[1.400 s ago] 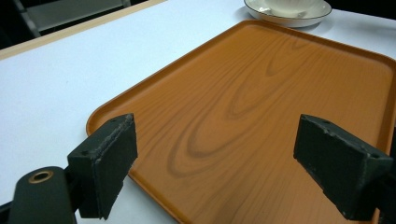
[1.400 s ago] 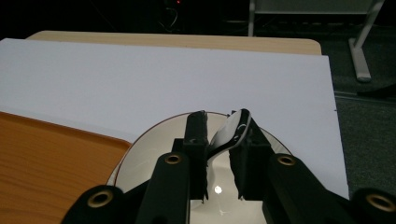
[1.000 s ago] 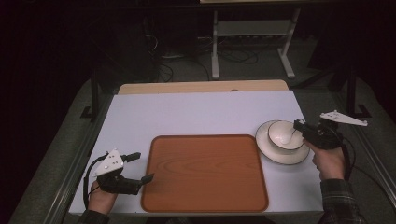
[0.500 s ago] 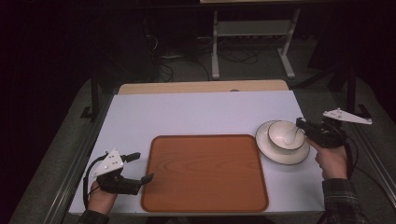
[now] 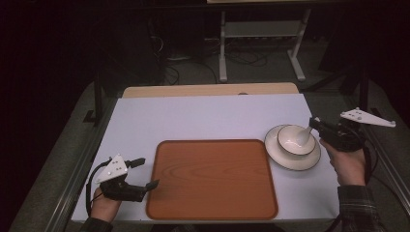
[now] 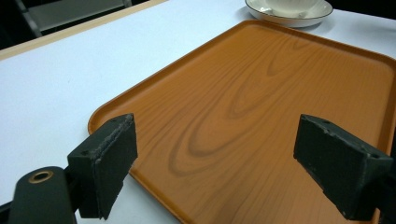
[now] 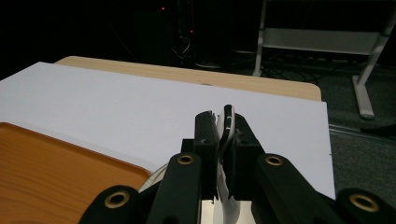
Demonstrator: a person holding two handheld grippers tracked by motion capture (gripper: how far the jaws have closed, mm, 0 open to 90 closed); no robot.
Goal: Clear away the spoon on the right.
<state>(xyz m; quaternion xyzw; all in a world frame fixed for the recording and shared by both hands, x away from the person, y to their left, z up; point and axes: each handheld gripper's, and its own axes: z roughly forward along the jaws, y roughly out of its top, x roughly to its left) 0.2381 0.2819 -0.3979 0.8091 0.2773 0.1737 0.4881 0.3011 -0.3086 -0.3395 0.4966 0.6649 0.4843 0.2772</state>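
A white bowl [image 5: 291, 141] stands on a white plate [image 5: 295, 161] at the right of the table. My right gripper [image 5: 315, 125] is shut on the handle of a white spoon [image 5: 302, 137], whose other end reaches down into the bowl. In the right gripper view the jaws [image 7: 219, 126] pinch the spoon handle [image 7: 228, 117] upright between them. An empty orange-brown tray [image 5: 212, 186] lies in the middle. My left gripper [image 5: 147, 173] rests open at the tray's front left corner, jaws [image 6: 224, 158] wide apart over the tray [image 6: 261, 93] with nothing between them.
The white tabletop [image 5: 203, 118] has a wooden strip [image 5: 208, 90] along its far edge. A metal rack [image 5: 261, 34] and cables stand on the dark floor behind. The table's right edge runs close beside the right hand.
The right hand has lifted a little with the spoon still in its grip. The left gripper has kept still.
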